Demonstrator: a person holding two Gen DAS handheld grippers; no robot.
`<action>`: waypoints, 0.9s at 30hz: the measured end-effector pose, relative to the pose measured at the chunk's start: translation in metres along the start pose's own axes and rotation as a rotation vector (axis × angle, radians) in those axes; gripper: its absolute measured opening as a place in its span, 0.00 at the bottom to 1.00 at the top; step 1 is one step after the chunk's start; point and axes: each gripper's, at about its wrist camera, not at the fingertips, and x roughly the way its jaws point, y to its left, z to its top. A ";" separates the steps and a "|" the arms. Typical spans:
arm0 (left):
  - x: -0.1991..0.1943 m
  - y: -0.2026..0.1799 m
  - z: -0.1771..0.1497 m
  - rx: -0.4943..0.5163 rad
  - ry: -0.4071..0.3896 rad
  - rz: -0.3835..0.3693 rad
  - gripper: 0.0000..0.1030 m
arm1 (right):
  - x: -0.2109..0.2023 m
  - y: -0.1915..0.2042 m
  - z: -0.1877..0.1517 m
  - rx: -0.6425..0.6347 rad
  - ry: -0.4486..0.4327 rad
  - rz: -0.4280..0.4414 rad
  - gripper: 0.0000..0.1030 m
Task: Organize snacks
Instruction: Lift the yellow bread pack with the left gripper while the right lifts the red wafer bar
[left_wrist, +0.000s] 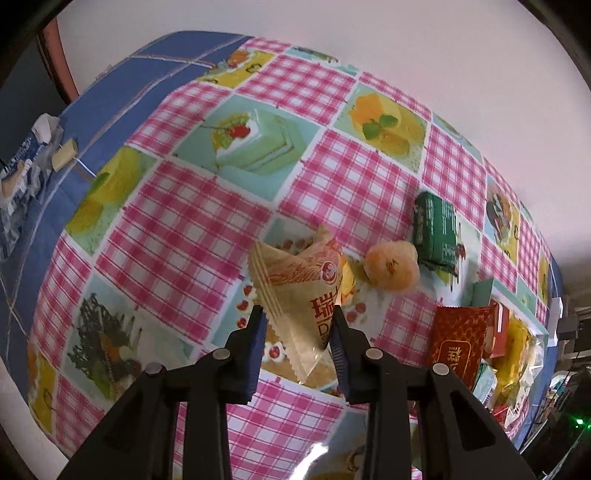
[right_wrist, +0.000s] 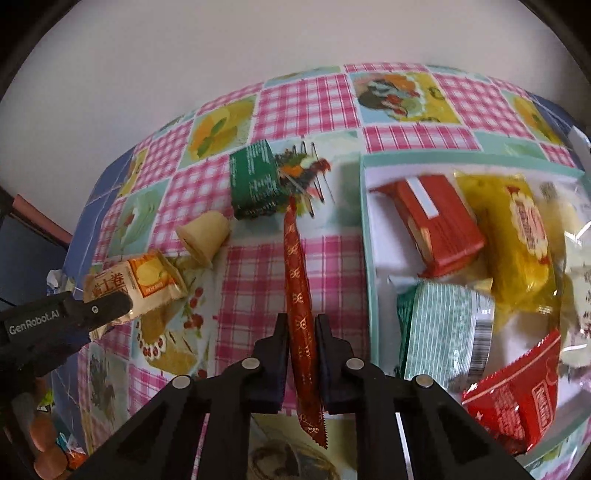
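A: What's the surface like?

B: It's covered by a pink checked cloth with dessert pictures, against a plain pale wall.

A: And the left gripper?

B: Clenched on a beige snack packet, which hangs above the cloth between its blue pads. The right wrist view shows the same packet at the far left.

A: The right gripper?

B: Clamped on a thin red sachet, held edge-on, its far end reaching toward a green box on the cloth.

A: Anything else loose?

B: A small pale cup-shaped snack lies on its side between the green box and the beige packet.

A: Where are the sorted snacks?

B: In a mint-rimmed tray just right of the sachet: an orange packet, a yellow packet, a green striped packet and a red one.
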 end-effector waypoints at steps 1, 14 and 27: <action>0.003 0.000 0.000 -0.002 0.003 -0.006 0.34 | 0.002 0.000 -0.001 -0.001 0.005 -0.002 0.14; 0.035 0.031 0.007 -0.101 0.086 -0.073 0.34 | 0.009 -0.003 -0.001 -0.014 0.022 -0.015 0.15; 0.022 0.061 0.003 -0.153 0.110 -0.055 0.34 | -0.012 -0.007 0.007 -0.009 -0.012 -0.009 0.19</action>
